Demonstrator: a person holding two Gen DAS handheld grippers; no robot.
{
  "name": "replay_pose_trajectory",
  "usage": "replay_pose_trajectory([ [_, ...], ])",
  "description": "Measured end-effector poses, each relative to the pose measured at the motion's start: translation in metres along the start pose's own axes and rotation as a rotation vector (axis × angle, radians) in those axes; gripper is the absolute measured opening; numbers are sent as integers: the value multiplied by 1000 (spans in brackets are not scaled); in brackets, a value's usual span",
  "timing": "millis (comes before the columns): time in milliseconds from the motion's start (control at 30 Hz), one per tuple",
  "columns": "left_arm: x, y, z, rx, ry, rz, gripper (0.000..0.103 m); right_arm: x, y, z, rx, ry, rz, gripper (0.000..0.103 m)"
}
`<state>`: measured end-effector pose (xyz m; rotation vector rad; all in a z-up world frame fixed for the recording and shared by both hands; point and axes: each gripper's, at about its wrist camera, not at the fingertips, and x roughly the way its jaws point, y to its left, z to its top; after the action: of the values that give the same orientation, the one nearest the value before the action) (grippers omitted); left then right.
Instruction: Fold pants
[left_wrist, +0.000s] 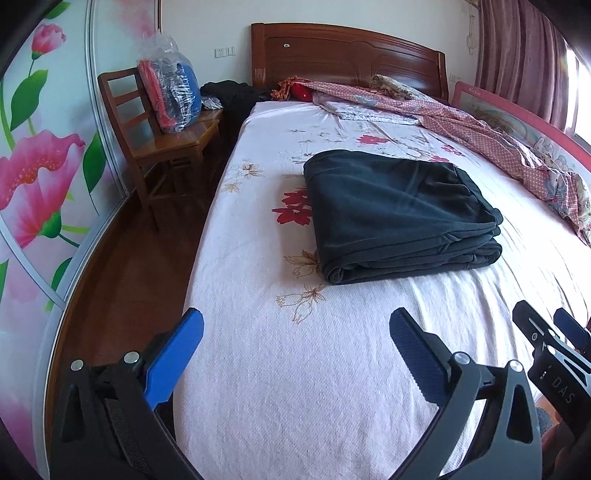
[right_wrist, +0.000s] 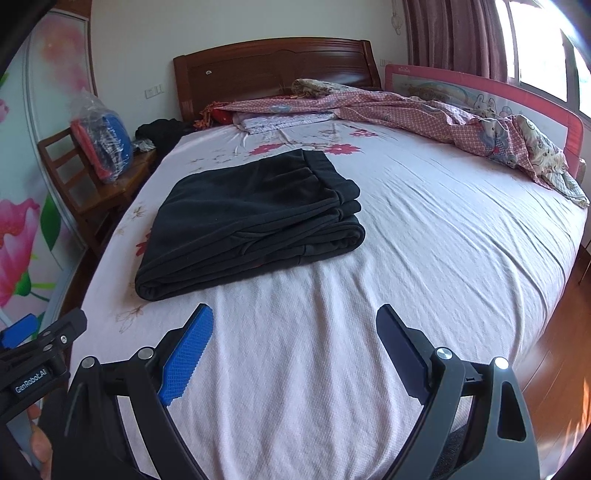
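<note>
Dark pants (left_wrist: 399, 214) (right_wrist: 251, 218) lie folded into a thick stacked rectangle on the white flowered bed sheet (left_wrist: 295, 387) (right_wrist: 424, 240). My left gripper (left_wrist: 295, 323) hovers open over bare sheet, short of the pants' near fold, nothing between its blue pads. My right gripper (right_wrist: 295, 317) is open too, over sheet in front of the pants and slightly to their right. Each gripper shows at the edge of the other's view: the right gripper (left_wrist: 546, 325) low on the right, the left gripper (right_wrist: 44, 328) low on the left. Neither touches the pants.
A crumpled pink checked quilt (right_wrist: 424, 110) (left_wrist: 480, 129) lies along the far side by a pink bed rail (right_wrist: 480, 96). The wooden headboard (left_wrist: 343, 55) is at the back. A wooden chair (left_wrist: 159, 140) with a plastic-wrapped bundle (left_wrist: 173, 96) stands left, beside a flowered wardrobe door (left_wrist: 40, 166).
</note>
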<state>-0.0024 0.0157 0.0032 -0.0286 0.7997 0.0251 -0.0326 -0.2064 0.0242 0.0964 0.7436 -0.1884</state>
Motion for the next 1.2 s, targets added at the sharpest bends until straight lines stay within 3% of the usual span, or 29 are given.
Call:
replay_pose_trajectory([
  [1200, 1, -1, 1, 9, 17, -43, 101, 1, 1, 0, 8, 23, 53, 89],
])
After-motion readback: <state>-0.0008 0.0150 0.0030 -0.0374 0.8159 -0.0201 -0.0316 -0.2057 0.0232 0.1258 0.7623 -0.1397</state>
